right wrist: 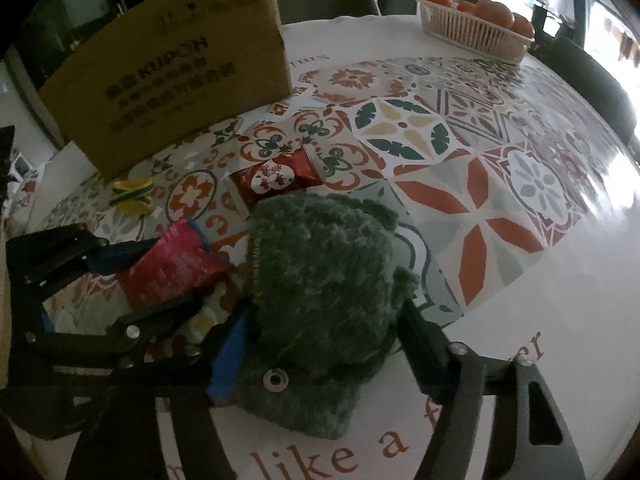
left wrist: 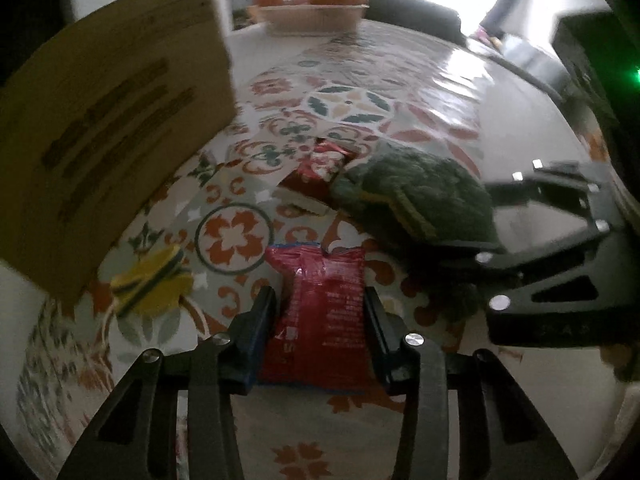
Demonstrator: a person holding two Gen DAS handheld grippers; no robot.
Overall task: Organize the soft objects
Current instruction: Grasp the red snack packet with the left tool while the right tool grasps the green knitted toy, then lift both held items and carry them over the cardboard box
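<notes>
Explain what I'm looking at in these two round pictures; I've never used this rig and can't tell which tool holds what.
There is no robot: a person holds a two-finger tool in each hand, and each carries a fisheye camera looking along its fingers. In the left wrist view, the left tool has closed on a crinkly red foil packet. In the right wrist view, the right tool grips a fuzzy dark green cloth pouch. On the patterned tablecloth lie a red packet with a white heart label, a yellow and green sponge, a brown cardboard box and a white basket of oranges.
</notes>
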